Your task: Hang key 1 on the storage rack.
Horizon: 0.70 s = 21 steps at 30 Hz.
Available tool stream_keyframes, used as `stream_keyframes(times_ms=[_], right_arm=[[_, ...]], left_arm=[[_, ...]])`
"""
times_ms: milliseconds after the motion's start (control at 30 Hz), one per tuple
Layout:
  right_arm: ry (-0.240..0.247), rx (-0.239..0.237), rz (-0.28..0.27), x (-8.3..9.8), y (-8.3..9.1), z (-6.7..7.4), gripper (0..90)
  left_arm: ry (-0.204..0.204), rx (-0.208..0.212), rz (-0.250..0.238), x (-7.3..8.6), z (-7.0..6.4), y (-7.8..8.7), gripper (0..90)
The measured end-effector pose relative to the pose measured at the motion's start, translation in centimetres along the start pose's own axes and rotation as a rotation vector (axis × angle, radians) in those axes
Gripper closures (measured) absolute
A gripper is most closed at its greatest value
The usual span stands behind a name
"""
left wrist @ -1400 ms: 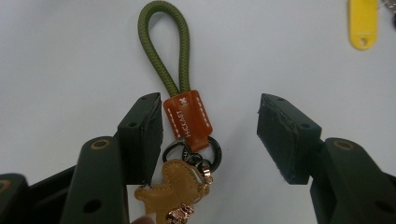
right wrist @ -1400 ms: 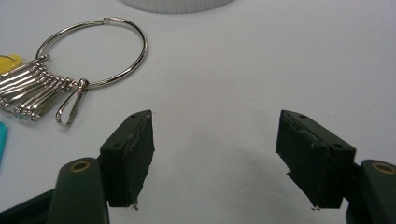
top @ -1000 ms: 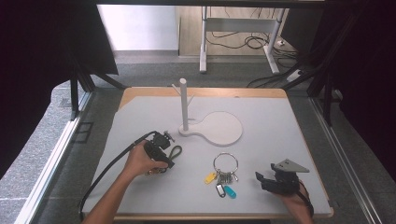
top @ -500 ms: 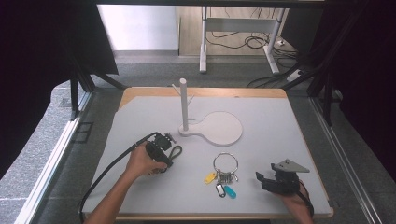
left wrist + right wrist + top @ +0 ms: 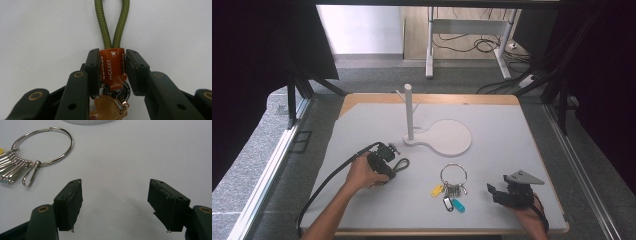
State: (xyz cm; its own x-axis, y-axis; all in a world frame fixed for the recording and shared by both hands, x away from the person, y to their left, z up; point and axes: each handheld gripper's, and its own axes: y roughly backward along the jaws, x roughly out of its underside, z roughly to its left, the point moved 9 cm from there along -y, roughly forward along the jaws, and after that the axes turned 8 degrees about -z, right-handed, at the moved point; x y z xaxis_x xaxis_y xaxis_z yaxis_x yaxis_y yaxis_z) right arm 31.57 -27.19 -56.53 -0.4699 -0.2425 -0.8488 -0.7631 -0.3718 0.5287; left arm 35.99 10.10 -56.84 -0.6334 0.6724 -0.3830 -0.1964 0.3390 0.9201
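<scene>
My left gripper (image 5: 112, 56) lies low on the mat at the left (image 5: 389, 159). Its jaws have just been closing and now press from both sides on the orange leather tab (image 5: 112, 70) of a keychain. The keychain's green rope loop (image 5: 111, 22) stretches away from the jaws (image 5: 401, 164), and a tan leather piece with metal rings hangs below the tab. My right gripper (image 5: 116, 195) rests at the front right (image 5: 494, 192), open with only bare mat between its pads. A large steel key ring (image 5: 453, 175) with keys and coloured tags lies between the two hands (image 5: 45, 145).
A white peg stand (image 5: 409, 112) on a round flat base (image 5: 447, 137) rises at the middle of the grey mat (image 5: 512, 140). A black cable trails from the left gripper toward the front left edge. The wooden table edge runs along the far side.
Both hands keep their places. The high view is too small to show any shift in the jaws.
</scene>
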Motion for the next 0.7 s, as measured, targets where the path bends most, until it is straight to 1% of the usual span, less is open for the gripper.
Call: stream_keyframes(times_ms=[167, 233, 267, 400, 433, 467, 500, 533, 700], right_arm=[[0.003, -0.001, 0.002, 0.02, 0.01, 0.08, 28.2], [0.005, 0.0, 0.002, 0.02, -0.01, 0.11, 28.2], [0.006, 0.001, 0.003, 0.04, -0.05, 0.13, 28.2], [0.006, 0.001, 0.008, 0.12, -0.1, 0.16, 28.2], [0.006, 0.0, 0.011, 0.18, -0.13, 0.18, 28.2], [0.006, 0.001, 0.011, 0.2, -0.14, 0.18, 28.2], [0.008, 0.002, 0.011, 0.22, -0.16, 0.16, 28.2], [0.008, 0.002, 0.012, 0.24, -0.17, 0.15, 28.2], [0.01, 0.006, 0.016, 0.34, -0.25, 0.1, 28.3]], left_arm=[[-0.011, 0.013, 0.006, 0.1, -0.16, 0.03, 66.4], [-0.016, 0.014, 0.009, 0.12, -0.17, 0.02, 66.4], [-0.027, 0.011, 0.014, 0.12, -0.19, 0.0, 66.1], [-0.033, 0.015, 0.027, 0.1, -0.22, -0.02, 65.2], [-0.036, 0.015, 0.037, 0.11, -0.28, -0.01, 64.6], [-0.05, 0.015, 0.052, 0.17, -0.21, 0.08, 64.3], [-0.05, 0.015, 0.052, 0.17, -0.21, 0.08, 63.8], [-0.059, 0.02, 0.062, 0.18, -0.19, 0.13, 62.8], [-0.056, 0.017, 0.075, 0.33, -0.05, 0.23, 60.2]])
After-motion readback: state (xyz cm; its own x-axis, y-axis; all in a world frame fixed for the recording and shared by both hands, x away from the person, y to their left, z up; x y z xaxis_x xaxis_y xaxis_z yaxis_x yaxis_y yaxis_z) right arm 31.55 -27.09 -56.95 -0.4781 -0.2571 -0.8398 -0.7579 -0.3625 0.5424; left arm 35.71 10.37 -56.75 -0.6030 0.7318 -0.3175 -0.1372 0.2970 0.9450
